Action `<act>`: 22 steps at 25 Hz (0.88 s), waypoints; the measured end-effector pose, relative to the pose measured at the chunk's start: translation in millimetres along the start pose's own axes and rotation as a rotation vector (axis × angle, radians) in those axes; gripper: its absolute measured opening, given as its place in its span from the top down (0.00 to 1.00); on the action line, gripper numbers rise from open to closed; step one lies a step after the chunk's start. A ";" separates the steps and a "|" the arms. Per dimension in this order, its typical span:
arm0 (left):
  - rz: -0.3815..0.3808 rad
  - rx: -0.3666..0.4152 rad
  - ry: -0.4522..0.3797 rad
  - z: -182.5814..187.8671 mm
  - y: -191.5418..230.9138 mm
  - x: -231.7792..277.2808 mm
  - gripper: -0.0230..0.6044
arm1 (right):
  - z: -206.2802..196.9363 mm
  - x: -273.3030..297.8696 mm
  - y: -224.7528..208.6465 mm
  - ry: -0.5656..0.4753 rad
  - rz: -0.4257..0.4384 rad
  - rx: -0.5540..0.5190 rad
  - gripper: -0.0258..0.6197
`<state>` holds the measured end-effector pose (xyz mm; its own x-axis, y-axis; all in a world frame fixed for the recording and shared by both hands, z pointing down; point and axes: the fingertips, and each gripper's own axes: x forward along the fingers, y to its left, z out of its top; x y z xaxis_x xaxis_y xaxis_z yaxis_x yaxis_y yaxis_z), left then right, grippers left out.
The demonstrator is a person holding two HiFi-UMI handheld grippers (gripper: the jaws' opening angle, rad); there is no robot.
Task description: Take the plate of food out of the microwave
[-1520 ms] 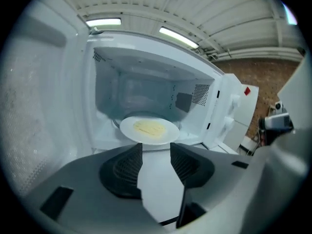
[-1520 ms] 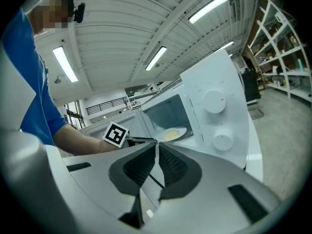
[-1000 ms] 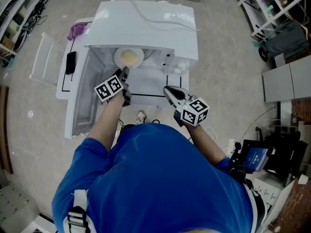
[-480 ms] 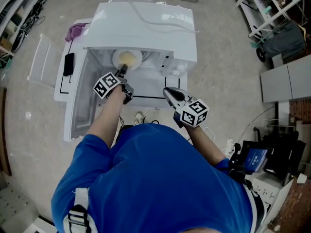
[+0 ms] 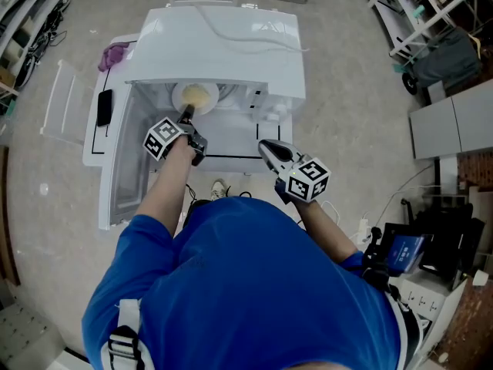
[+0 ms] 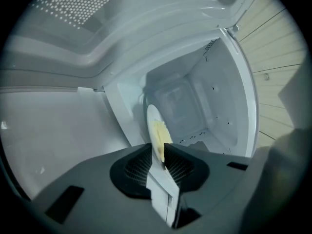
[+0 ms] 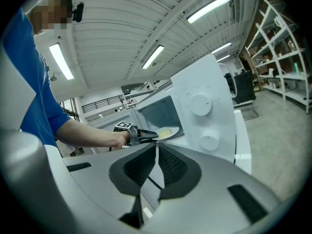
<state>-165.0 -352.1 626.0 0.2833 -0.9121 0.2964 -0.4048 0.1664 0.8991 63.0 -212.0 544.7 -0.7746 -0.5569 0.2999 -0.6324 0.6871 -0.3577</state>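
Note:
A white plate of yellow food (image 5: 194, 97) sits in the open white microwave (image 5: 223, 45). My left gripper (image 5: 186, 114) reaches into the cavity, and its jaws are closing on the plate's near rim. In the left gripper view the plate (image 6: 157, 130) stands edge-on between the two pads, with my left gripper (image 6: 158, 152) clamped round the rim. The right gripper view shows the plate (image 7: 168, 132) held at its edge at the microwave's mouth. My right gripper (image 5: 266, 146) hovers in front of the microwave, shut and empty; its pads meet in the right gripper view (image 7: 157, 147).
The microwave door (image 5: 123, 168) hangs open to the left. A black device (image 5: 104, 108) and a purple cloth (image 5: 114, 52) lie on the white table beside the microwave. Two control knobs (image 7: 201, 104) face the right gripper. Shelving racks (image 5: 416, 14) stand at the far right.
My left gripper has pushed forward into the microwave until the plate's rim sits between its jaws, which have narrowed onto it. The right gripper has stayed in place.

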 end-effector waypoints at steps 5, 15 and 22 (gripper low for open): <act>-0.009 -0.027 -0.012 1.4 0.3 0.4 0.86 | 0.5 0.0 -0.8 -0.002 0.001 -0.002 0.93; -0.023 -0.103 -0.035 -0.1 9.7 -7.9 0.90 | 0.0 -0.5 -1.5 -0.006 0.004 -0.003 0.92; -0.038 -0.135 -0.064 -2.6 12.9 -14.6 0.93 | -2.9 -3.2 -1.7 -0.008 0.013 -0.006 0.92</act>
<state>-172.1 -335.6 634.0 0.2380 -0.9401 0.2439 -0.2727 0.1764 0.9458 66.5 -210.0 546.9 -0.7828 -0.5516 0.2881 -0.6223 0.6973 -0.3558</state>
